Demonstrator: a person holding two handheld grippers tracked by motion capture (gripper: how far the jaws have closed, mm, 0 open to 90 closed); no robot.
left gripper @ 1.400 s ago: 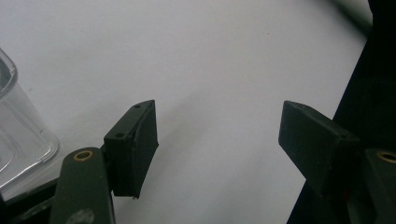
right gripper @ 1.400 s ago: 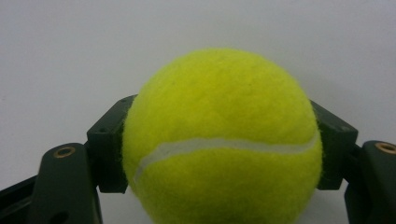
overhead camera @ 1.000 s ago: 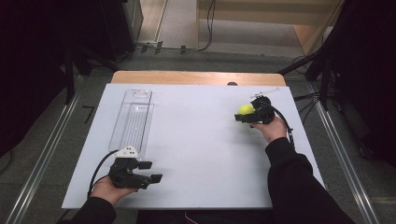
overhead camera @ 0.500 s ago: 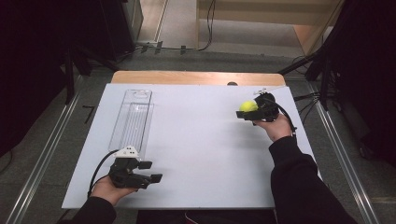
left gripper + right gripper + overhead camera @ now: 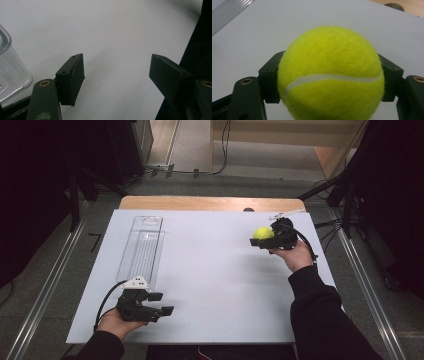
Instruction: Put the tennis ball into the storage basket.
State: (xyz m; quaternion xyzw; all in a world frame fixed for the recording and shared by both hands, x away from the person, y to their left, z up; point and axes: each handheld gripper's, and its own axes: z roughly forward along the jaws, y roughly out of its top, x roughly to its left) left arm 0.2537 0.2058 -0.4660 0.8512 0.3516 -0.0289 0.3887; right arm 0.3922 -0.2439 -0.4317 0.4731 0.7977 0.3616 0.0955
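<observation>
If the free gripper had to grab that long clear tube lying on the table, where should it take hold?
Probably across the clear tube's narrow width near its closest end, coming down from above. It lies flat and long on the white table, so its two long walls suit the jaws. The left gripper sits open just beside that end; the right gripper holds the tennis ball.

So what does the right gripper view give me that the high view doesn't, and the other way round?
Right gripper view: the tennis ball close up, its white seam, and both fingers pressed against its sides. High view: the clear tray at the sheet's left, the left gripper open near the front edge, and the wooden table behind the sheet. Both: the ball clamped in the right gripper over the white sheet.
</observation>
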